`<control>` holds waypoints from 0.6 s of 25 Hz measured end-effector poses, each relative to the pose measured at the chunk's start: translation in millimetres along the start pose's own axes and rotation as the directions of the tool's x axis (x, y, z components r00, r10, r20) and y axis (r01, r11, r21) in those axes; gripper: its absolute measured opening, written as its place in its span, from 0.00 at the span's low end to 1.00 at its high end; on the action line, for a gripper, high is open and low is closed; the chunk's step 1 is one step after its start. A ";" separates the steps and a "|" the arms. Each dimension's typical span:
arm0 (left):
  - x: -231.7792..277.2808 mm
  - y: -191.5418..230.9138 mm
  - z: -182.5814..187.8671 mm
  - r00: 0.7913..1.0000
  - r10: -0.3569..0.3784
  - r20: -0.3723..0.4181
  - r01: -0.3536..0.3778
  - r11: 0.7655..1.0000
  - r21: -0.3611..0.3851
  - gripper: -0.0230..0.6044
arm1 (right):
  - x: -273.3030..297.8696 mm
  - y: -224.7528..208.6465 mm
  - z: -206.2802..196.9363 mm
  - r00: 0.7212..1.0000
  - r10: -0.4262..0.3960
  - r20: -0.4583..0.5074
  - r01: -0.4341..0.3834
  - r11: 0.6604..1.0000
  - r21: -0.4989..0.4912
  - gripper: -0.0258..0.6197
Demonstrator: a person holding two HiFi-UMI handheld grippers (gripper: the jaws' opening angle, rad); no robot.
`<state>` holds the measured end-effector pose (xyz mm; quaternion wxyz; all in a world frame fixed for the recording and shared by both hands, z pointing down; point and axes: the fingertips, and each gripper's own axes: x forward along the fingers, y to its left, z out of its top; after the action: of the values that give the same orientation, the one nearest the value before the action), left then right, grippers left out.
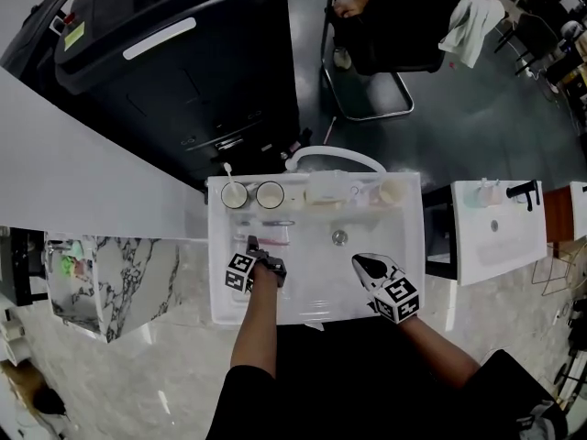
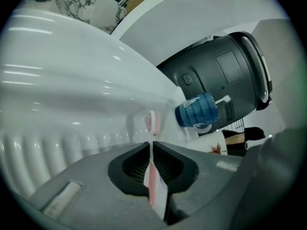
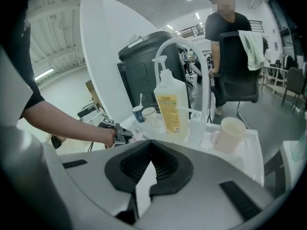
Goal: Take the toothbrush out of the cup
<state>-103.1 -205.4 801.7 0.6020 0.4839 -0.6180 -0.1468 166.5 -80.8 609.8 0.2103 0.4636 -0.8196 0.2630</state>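
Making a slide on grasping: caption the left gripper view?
Left hand-held gripper clamps a pink toothbrush over the white sink, blue cup beyond.

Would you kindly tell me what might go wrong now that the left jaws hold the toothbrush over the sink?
1. The left gripper pinches the thin toothbrush on a narrow stretch of handle, so it may swivel or slip into the sink.
2. The brush head sits close to the sink wall and could knock against it.
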 end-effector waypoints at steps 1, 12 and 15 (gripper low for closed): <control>1.1 2.4 -0.1 1.000 0.004 0.003 -0.004 1.000 -0.012 0.09 | 0.3 -0.4 -0.2 1.000 0.000 -0.002 0.000 1.000 0.000 0.04; 0.8 15.6 0.9 0.998 0.051 0.030 -0.048 0.995 -0.088 0.09 | -1.3 8.9 1.6 1.000 -0.003 -0.005 0.003 1.000 0.004 0.04; -0.4 15.8 -1.9 0.998 0.060 0.016 -0.058 0.996 -0.067 0.09 | -5.2 11.5 2.2 1.000 -0.011 0.001 0.011 1.000 0.006 0.04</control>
<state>-108.2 -196.6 814.0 0.6161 0.4439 -0.6323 -0.1538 158.7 -73.9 602.3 0.2099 0.4690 -0.8164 0.2638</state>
